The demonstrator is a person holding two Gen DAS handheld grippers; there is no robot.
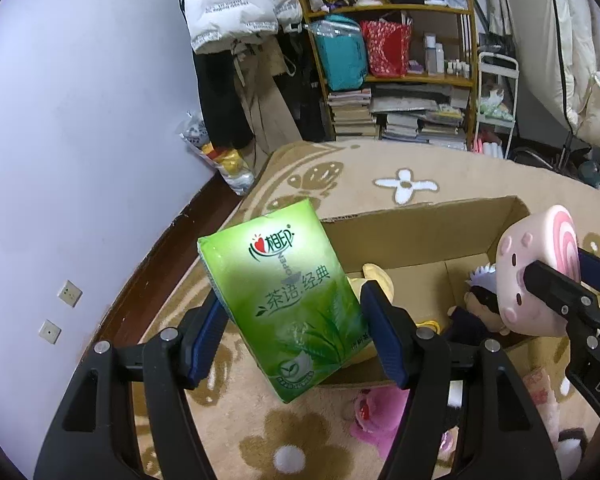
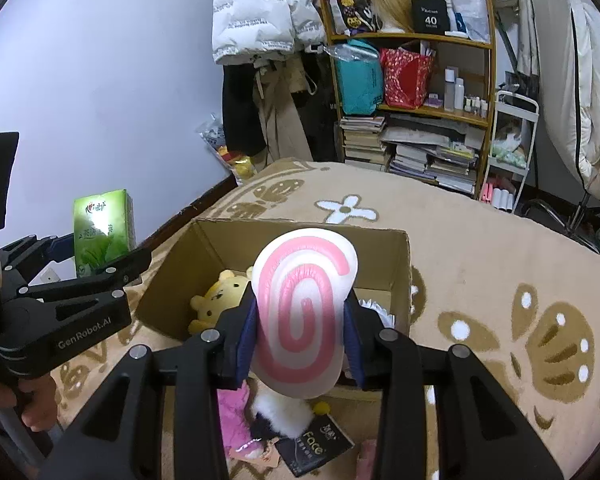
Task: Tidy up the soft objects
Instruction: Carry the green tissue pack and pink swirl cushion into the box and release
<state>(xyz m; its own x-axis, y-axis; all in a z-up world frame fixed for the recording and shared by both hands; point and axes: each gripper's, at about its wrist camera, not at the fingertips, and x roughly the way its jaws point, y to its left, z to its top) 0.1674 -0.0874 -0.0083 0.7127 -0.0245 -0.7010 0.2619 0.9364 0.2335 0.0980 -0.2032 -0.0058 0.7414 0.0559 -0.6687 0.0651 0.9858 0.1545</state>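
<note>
My left gripper (image 1: 296, 320) is shut on a green tissue pack (image 1: 284, 296) and holds it in the air at the left edge of an open cardboard box (image 1: 420, 236). My right gripper (image 2: 300, 336) is shut on a pink-and-white swirl squishy toy (image 2: 304, 312) above the box (image 2: 204, 256). It also shows in the left wrist view (image 1: 536, 276), with a piglet face. A yellow bear plush (image 2: 220, 300) and a dark-haired doll (image 1: 480, 304) lie inside the box.
A pink plush (image 1: 380, 416), a white furry toy (image 2: 284, 408) and a dark "Face" packet (image 2: 316, 444) lie on the beige flower carpet (image 2: 500, 280) in front of the box. A cluttered bookshelf (image 2: 412, 120) and hanging coats stand behind.
</note>
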